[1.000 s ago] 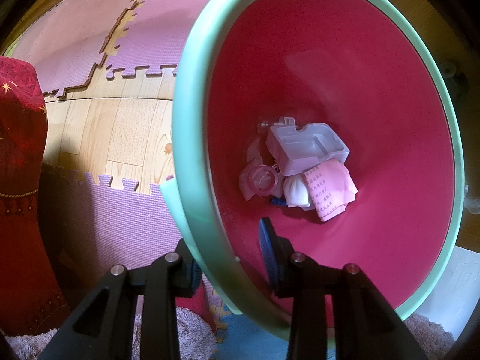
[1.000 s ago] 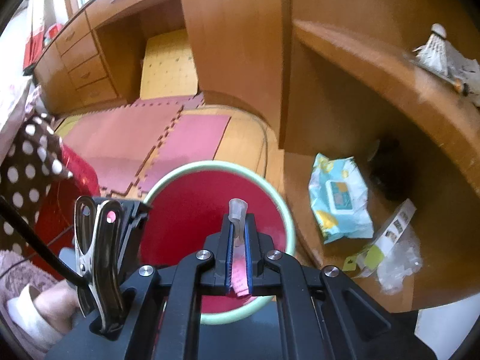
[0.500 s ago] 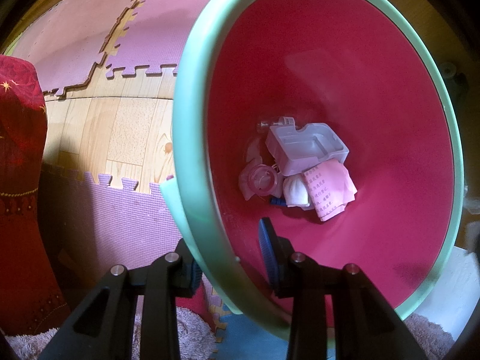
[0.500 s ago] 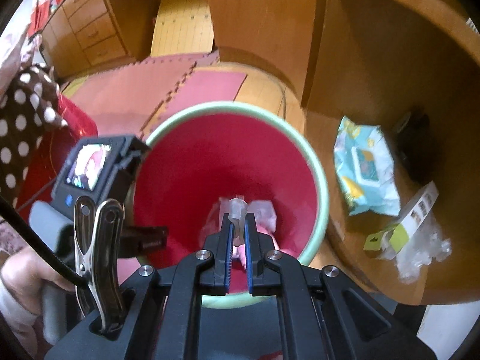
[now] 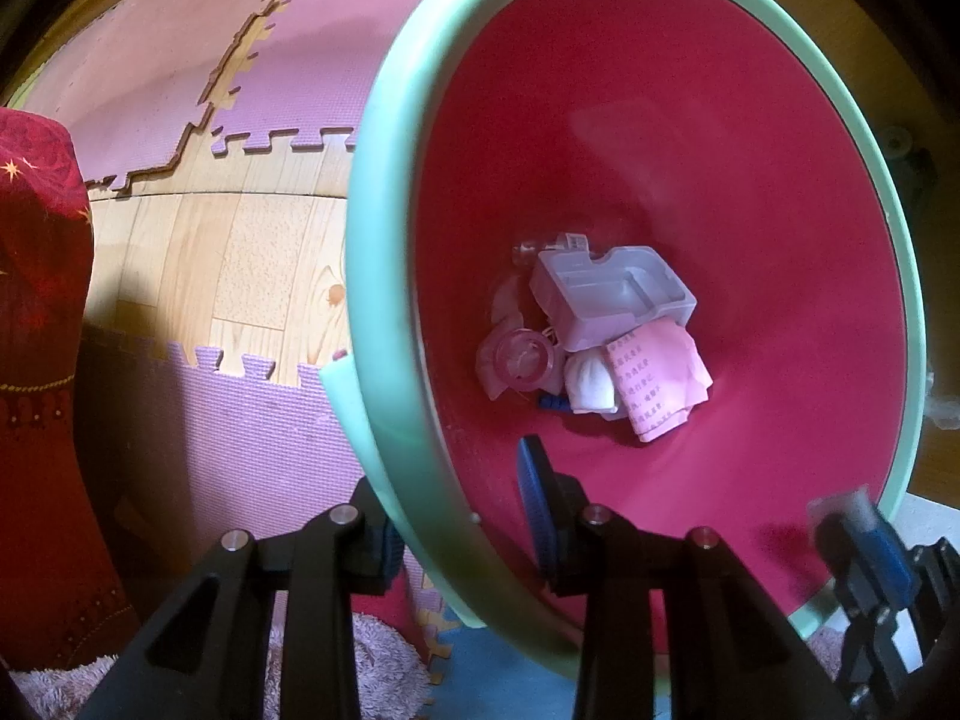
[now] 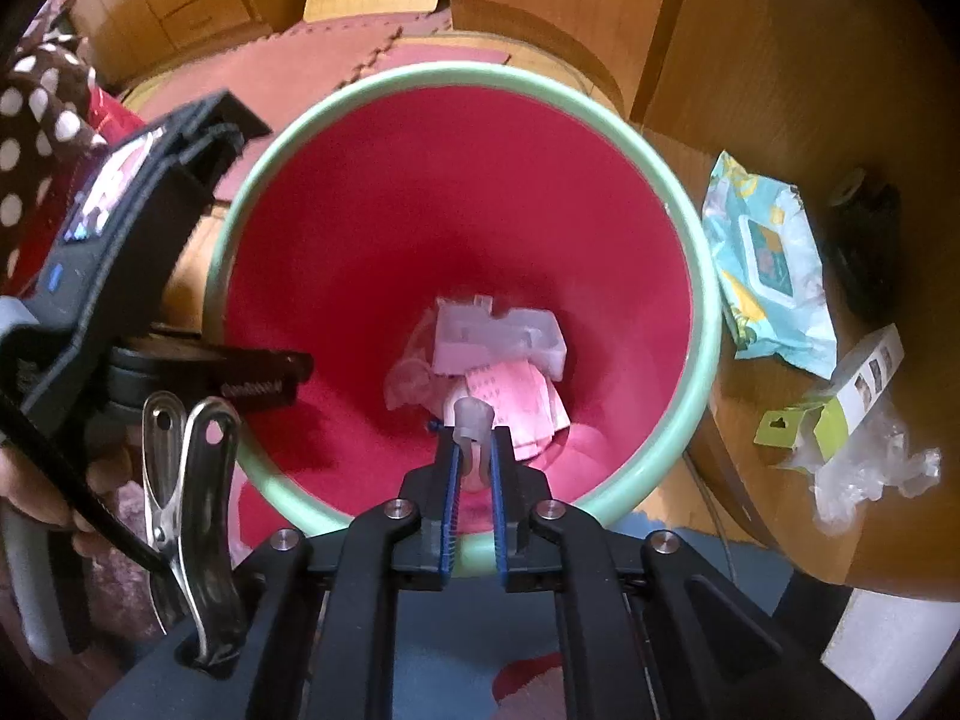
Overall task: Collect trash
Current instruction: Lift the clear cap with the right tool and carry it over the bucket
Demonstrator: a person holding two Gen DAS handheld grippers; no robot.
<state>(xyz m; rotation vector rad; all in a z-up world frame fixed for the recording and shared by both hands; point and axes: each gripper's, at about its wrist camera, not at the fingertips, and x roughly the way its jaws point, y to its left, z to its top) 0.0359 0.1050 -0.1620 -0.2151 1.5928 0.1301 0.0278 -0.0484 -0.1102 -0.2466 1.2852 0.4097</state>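
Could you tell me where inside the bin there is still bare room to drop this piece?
The bin's red floor is bare around the trash pile, mostly on the side nearest the right gripper. The middle is crowded.

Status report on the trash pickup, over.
Left gripper clamped on bin rim. Right gripper holds small translucent piece over bin. Nothing in the way.

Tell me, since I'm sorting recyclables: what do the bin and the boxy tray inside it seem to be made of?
The bin looks like moulded plastic: smooth, matt red inside with a pale green rim and a soft sheen. The boxy tray seems to be thin, translucent, whitish formed plastic, judging by its pressed-in compartments and crisp edges, though that is not certain.
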